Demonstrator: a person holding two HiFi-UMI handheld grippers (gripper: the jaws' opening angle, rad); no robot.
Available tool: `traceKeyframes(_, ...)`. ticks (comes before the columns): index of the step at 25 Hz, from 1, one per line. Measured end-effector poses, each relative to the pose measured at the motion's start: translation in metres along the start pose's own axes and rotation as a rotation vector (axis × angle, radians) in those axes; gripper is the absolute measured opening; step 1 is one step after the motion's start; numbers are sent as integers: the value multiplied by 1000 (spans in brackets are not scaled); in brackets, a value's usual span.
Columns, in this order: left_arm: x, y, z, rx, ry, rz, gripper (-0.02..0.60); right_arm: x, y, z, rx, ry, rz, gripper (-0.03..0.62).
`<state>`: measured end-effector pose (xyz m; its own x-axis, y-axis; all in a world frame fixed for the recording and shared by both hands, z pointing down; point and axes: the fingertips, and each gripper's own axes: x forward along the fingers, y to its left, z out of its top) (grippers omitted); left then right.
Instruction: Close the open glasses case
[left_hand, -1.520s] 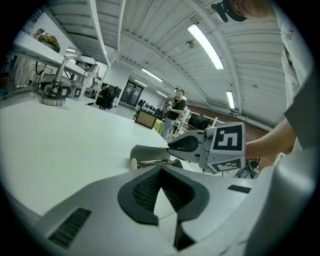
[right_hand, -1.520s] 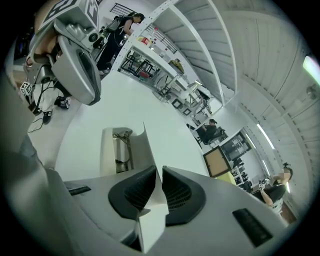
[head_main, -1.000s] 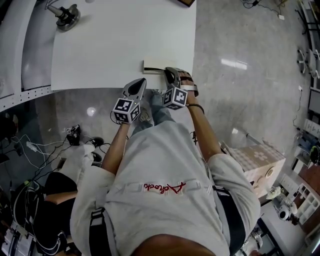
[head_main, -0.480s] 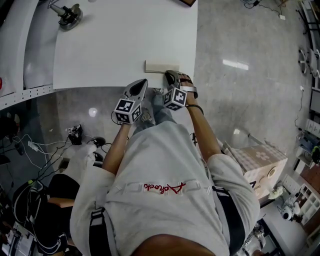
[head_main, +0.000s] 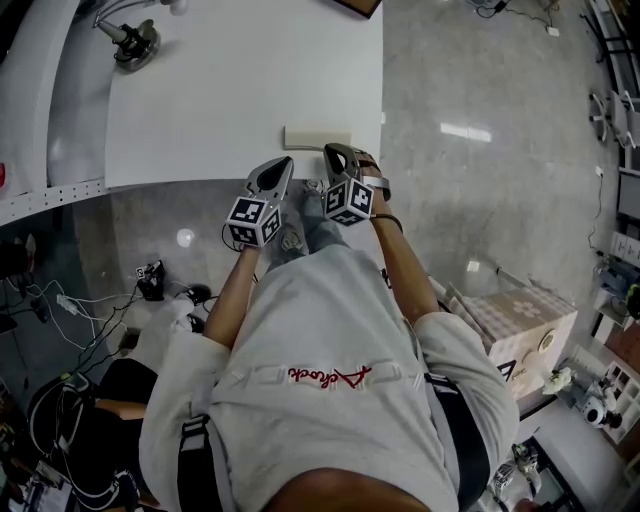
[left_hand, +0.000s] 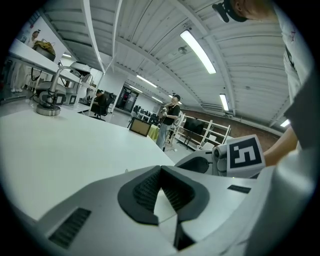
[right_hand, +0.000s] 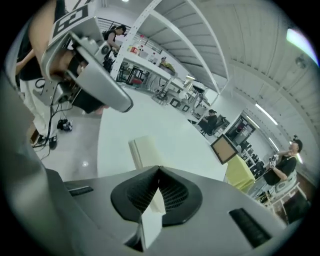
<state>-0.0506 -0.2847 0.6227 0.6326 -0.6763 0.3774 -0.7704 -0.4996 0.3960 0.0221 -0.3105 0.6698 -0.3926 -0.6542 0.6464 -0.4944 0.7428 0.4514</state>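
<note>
Cream rectangular glasses case (head_main: 317, 137) on the white desk (head_main: 220, 90) looks already shut flat, so I judge the closing step done or nearly done. The next move calls for checking the lid is seated, then drawing clear without nudging it. Left gripper (head_main: 284, 164) fingers pressed together, empty, case ahead and to their right; right gripper (head_main: 331, 150) fingers also together on nothing, case just beyond their tips, contact unclear.

table (head_main: 220, 90): white | cream glasses case (head_main: 317, 138) nr front edge | metal stand (head_main: 130, 38) far-left corner
</note>
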Motion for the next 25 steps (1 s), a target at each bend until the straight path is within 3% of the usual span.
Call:
traceKeyframes(5, 2, -4, -1, 11, 2, -11, 26, -5, -12, 10, 190, -51, -16, 26)
traceKeyframes(12, -6, -8, 8, 34, -22, -8, 25, -31, -43, 30, 680, -212, -40, 26)
traceKeyframes(14, -9, -8, 13, 43, -36, -3, 25, -41, -51, 35, 763, -270, -62, 26)
traceKeyframes(25, -33, -25, 29, 96, -97, -16, 26, -90, -41, 48, 747, -348, -151, 26)
